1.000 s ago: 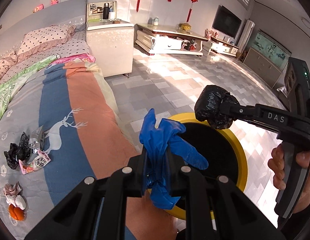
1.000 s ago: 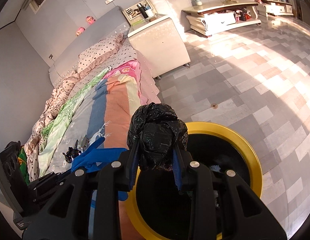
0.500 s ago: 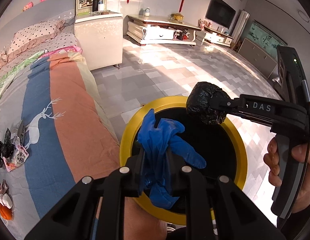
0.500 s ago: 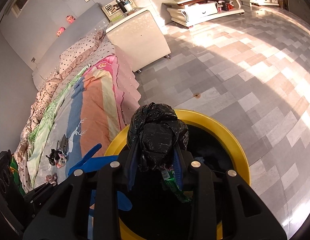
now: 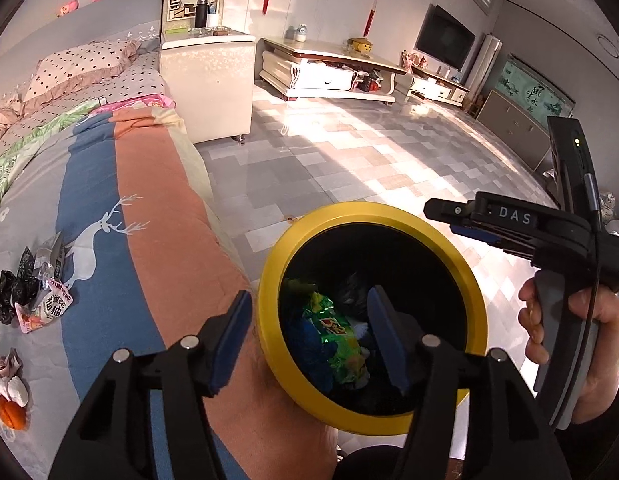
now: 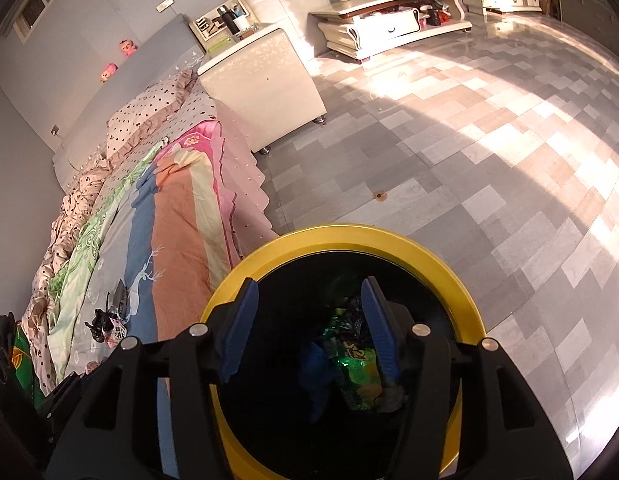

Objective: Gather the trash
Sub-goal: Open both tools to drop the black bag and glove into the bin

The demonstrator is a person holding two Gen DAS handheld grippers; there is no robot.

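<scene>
Sunlit floor tiles [image 6: 449, 152] spread behind a yellow bin [image 5: 269, 280] that stands right beside the bed [image 5: 149, 200].

Half a second ago the left gripper [image 5: 309, 332] was clamped on a blue glove, and the right gripper [image 6: 309, 320] held a black bag ball over the bin. Now both are empty and their jaws stand wide apart above the bin mouth. In the left view the right gripper is seen from the side, higher over the far rim, and nothing hangs from it.

Both things now lie inside the bin. The glove [image 6: 315, 364] is a blue mass at the bottom, next to a green snack wrapper [image 5: 341, 344]. A dark crumpled shape [image 5: 351, 290] behind the wrapper is probably the bag ball, but the bin is dark there and I cannot be sure.

For the task this means that 2 pieces are delivered together and both tools are free again. The work is not finished: on the bed, well apart from the bin, there is a small pile of wrappers [image 5: 37, 288] with black scraps, and nearer the left edge some crumpled tissue [image 5: 7, 376] and an orange thing [image 5: 11, 414]. I judge the next step is to turn back to the bed for these.
</scene>
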